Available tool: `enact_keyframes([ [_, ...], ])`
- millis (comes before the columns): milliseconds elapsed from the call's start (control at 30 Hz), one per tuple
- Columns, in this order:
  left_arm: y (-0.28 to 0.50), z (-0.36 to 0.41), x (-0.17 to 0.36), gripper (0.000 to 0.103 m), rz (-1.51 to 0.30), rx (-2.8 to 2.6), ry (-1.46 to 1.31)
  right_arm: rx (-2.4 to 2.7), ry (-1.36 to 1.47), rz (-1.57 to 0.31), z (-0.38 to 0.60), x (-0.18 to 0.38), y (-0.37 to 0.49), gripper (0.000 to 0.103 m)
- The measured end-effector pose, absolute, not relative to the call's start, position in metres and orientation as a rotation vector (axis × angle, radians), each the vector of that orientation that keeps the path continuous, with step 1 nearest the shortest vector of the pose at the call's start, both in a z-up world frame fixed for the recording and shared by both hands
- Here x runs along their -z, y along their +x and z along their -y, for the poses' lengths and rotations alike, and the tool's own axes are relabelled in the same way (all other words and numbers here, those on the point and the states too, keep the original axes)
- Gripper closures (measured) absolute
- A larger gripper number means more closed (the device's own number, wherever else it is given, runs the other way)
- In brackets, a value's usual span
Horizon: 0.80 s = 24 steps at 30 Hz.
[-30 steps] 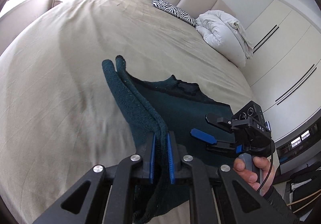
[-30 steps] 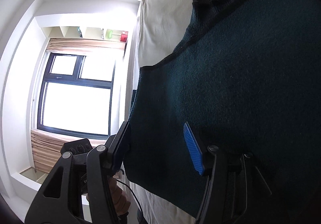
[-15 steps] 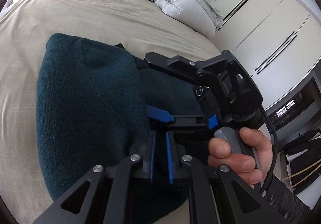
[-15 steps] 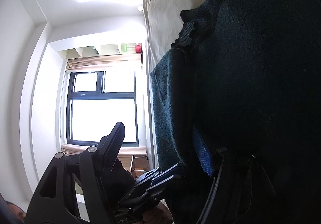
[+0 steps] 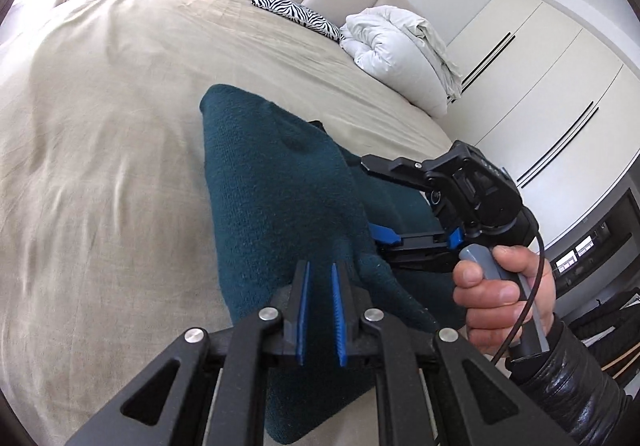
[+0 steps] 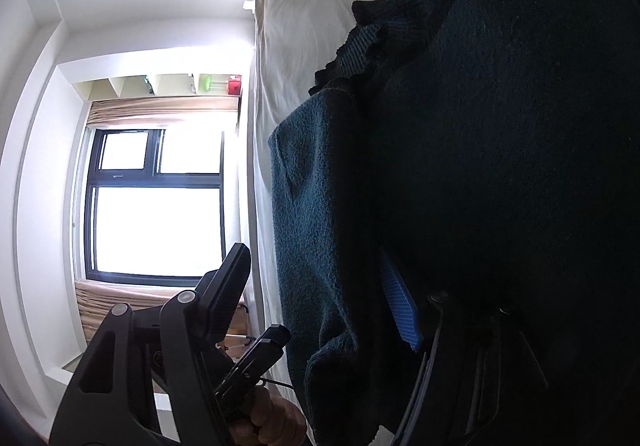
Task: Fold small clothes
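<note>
A dark teal knit sweater (image 5: pixel 280 198) lies on the beige bed sheet (image 5: pixel 100 166), one side folded over its body. My left gripper (image 5: pixel 319 266) is shut, and the end of that folded flap seems pinched between its blue pads. My right gripper (image 5: pixel 372 202) lies on its side just to the right, held by a hand (image 5: pixel 496 294). Its jaws are closing with the flap's edge (image 6: pixel 320 246) between them. The blue pad (image 6: pixel 400 310) lies against the cloth, while the other finger (image 6: pixel 236 274) stands apart from it. The sweater's collar (image 6: pixel 360 42) shows further up.
A zebra-print pillow (image 5: pixel 296 10) and a bundled white duvet (image 5: pixel 400 46) lie at the padded headboard. White wardrobe doors (image 5: pixel 540 66) stand to the right of the bed. A bright window (image 6: pixel 160 206) fills the far wall.
My left gripper has carried the sweater's raised side over to the right and down onto its body. My right gripper has come in close beside it, its jaws a little wider.
</note>
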<state>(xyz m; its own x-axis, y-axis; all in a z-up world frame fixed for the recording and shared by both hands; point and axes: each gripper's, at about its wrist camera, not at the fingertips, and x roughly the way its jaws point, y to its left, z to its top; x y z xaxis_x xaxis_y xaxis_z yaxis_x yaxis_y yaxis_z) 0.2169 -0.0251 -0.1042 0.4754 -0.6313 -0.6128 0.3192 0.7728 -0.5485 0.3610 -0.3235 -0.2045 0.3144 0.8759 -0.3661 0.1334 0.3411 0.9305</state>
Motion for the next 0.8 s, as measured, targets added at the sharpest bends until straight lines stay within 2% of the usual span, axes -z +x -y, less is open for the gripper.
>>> enact_keyframes([
  [200, 0.219, 0.029, 0.111, 0.092, -0.913, 0.616, -0.391, -0.590, 0.990, -1.251, 0.299, 0.197, 0.360, 0.041],
  [233, 0.218, 0.028, 0.113, 0.092, -0.914, 0.615, -0.394, -0.580, 0.973, -1.258, 0.296, 0.196, 0.361, 0.046],
  [300, 0.215, 0.026, 0.111, 0.092, -0.913, 0.610, -0.394, -0.564, 0.928, -1.277, 0.291, 0.197, 0.361, 0.062],
  [333, 0.214, 0.026, 0.112, 0.092, -0.913, 0.610, -0.397, -0.553, 0.906, -1.287, 0.289, 0.198, 0.361, 0.075],
  [433, 0.212, 0.025, 0.109, 0.092, -0.910, 0.607, -0.390, -0.533, 0.887, -1.283, 0.289, 0.200, 0.357, 0.088],
  [533, 0.209, 0.029, 0.103, 0.088, -0.903, 0.605, -0.361, -0.526, 0.851, -1.257, 0.292, 0.192, 0.352, 0.091],
  [800, 0.205, 0.056, 0.081, 0.064, -0.864, 0.641, -0.298, -0.501, 0.745, -1.196, 0.334, 0.158, 0.334, 0.093],
])
